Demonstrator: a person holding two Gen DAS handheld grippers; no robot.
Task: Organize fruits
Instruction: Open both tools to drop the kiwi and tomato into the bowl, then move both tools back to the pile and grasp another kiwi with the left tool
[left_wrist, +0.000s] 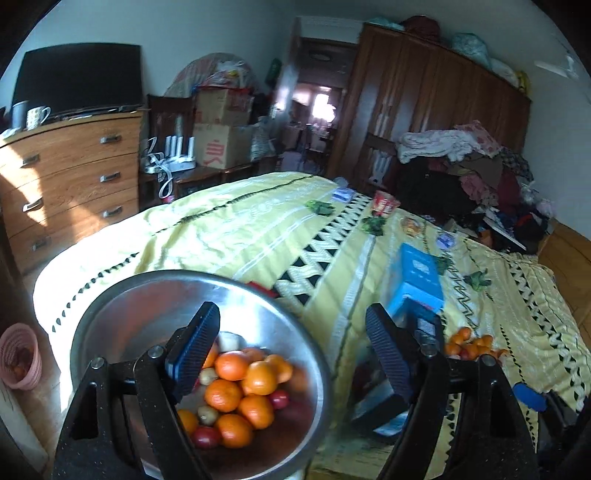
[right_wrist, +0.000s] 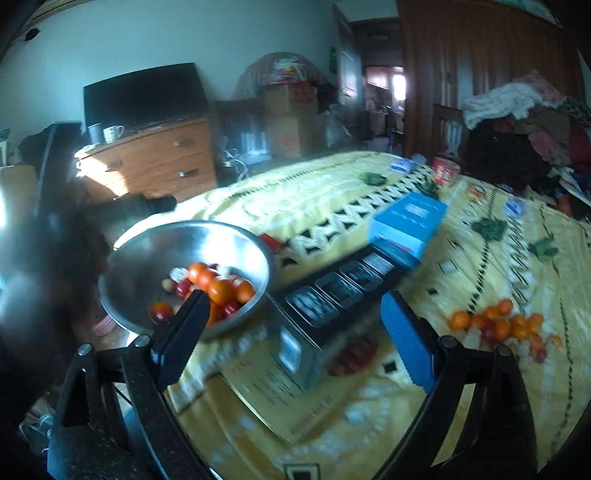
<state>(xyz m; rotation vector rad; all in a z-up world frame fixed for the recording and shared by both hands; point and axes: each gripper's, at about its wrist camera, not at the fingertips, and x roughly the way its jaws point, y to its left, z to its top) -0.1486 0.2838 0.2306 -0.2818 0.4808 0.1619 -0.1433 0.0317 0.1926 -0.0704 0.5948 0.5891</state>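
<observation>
A steel bowl (left_wrist: 110, 314) sits at the near left corner of the bed, holding oranges (left_wrist: 231, 397), small red fruits and pale ones. It also shows in the right wrist view (right_wrist: 147, 251). A loose pile of oranges (left_wrist: 471, 345) and red fruits lies on the yellow bedspread at the right, also in the right wrist view (right_wrist: 502, 326). My left gripper (left_wrist: 291, 354) is open and empty, just above the bowl's right side. My right gripper (right_wrist: 295, 325) is open and empty above a dark tray.
A dark compartment tray (right_wrist: 343, 295) and a blue box (right_wrist: 406, 221) lie mid-bed, a flat booklet (right_wrist: 280, 391) in front. Green leaves (right_wrist: 489, 227), small packets and a red cup (right_wrist: 445, 170) are scattered farther back. A dresser (left_wrist: 66, 177) stands left, a clothes pile (left_wrist: 480, 177) right.
</observation>
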